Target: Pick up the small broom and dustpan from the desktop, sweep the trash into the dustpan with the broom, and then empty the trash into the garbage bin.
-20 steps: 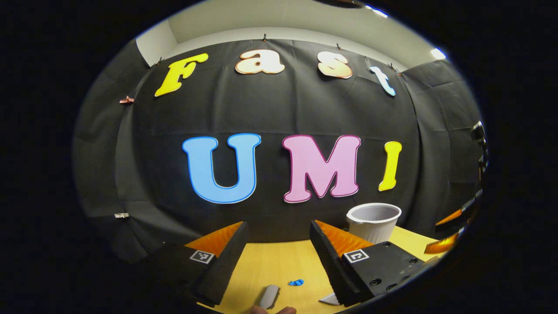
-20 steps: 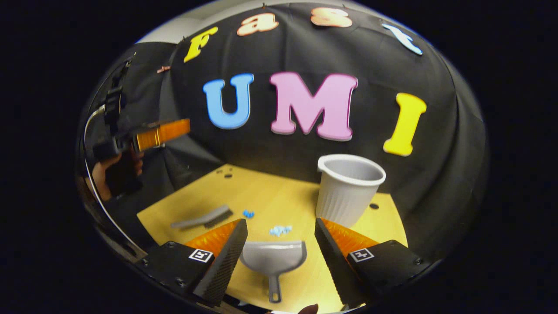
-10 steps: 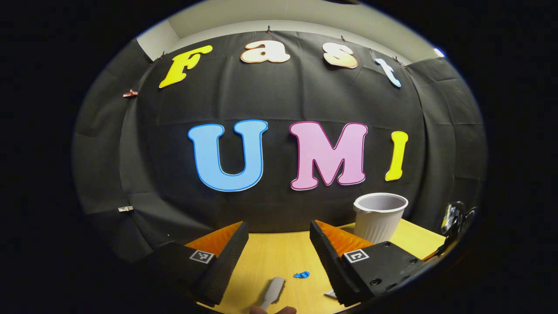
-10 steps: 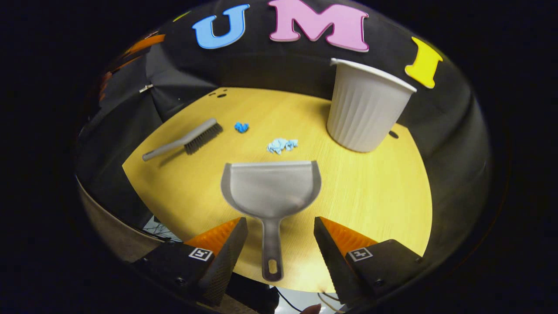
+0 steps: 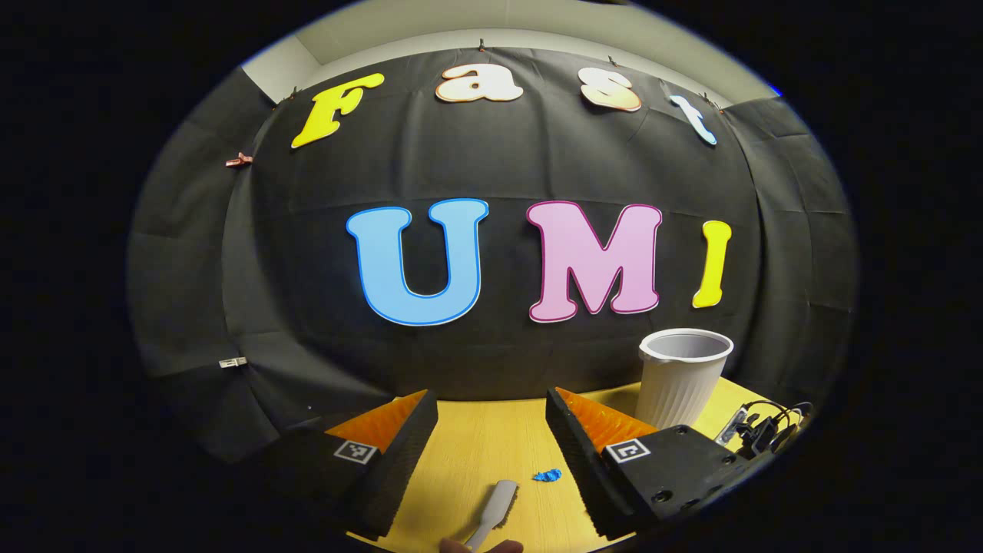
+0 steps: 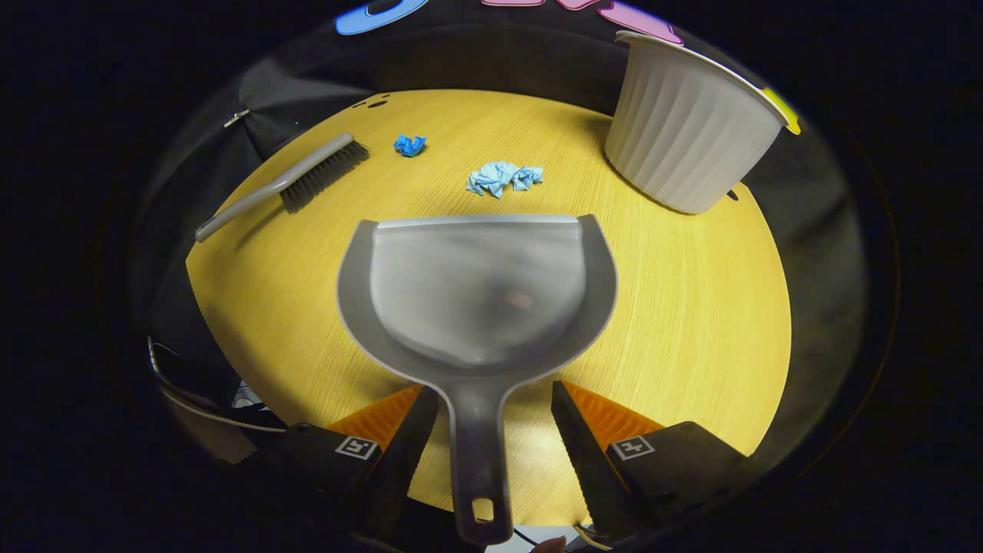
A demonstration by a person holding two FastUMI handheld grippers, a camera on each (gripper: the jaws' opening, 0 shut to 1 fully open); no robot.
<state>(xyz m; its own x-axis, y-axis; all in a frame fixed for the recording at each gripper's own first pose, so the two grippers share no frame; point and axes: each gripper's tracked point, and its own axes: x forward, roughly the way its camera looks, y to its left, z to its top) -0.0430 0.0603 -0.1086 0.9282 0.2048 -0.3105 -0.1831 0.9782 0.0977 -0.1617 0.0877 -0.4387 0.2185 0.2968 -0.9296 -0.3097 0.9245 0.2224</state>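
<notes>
Left gripper view: my left gripper [image 5: 491, 445] hangs wide open, empty, over the yellow wood-grain desktop [image 5: 476, 453]. The grey plastic broom [image 5: 491, 511] handle lies between the ribbed orange fingers, blue crumpled scrap [image 5: 547, 475] just beside. Ribbed white bin [image 5: 680, 376] far right, near the desk edge.

Right gripper view: my right gripper [image 6: 491, 438] is open astride the smooth grey dustpan [image 6: 476, 296] handle, not touching. It has dropped closer than 0.5 s ago. Pale-blue paper wad [image 6: 503, 177] lies off the pan's lip.
</notes>
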